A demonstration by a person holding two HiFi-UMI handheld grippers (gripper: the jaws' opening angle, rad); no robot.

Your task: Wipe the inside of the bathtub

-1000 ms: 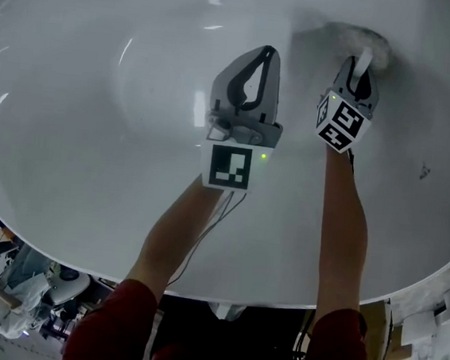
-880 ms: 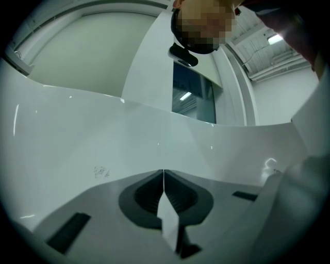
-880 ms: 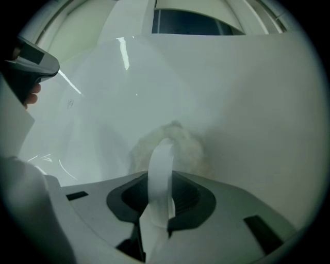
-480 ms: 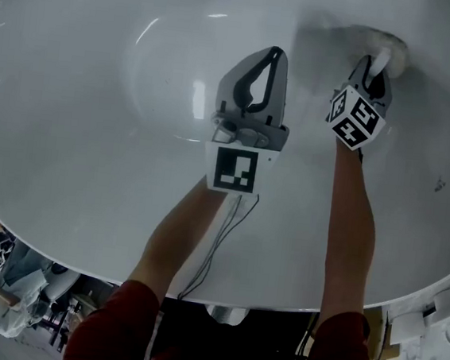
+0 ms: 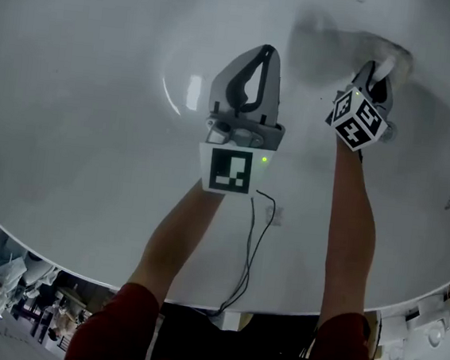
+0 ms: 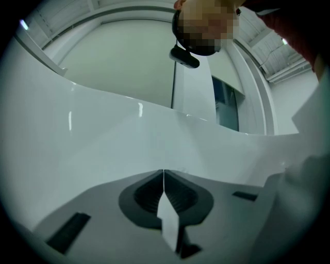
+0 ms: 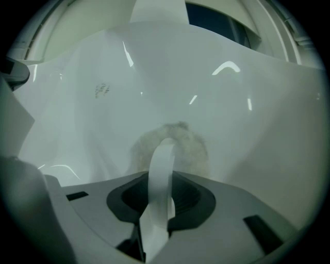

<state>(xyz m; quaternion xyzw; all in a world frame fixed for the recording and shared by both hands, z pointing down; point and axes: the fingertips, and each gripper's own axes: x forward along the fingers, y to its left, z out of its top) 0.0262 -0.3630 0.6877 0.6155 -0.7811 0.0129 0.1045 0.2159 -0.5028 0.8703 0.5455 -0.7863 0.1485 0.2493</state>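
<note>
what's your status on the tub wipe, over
Left gripper shut, empty, over bathtub floor. Right gripper shut on white strap of fluffy wiping pad, pad at tub wall. Black cable trails below left gripper.

No readable text or numbers. The left marker cube [image 5: 231, 170] and right marker cube [image 5: 361, 121] show only black-and-white squares; a faint mark [image 7: 103, 91] on the bathtub [image 7: 247, 77] is illegible.

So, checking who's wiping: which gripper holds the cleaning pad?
The right gripper, shut on the white strap of the fluffy pad; the left gripper is shut on nothing.
</note>
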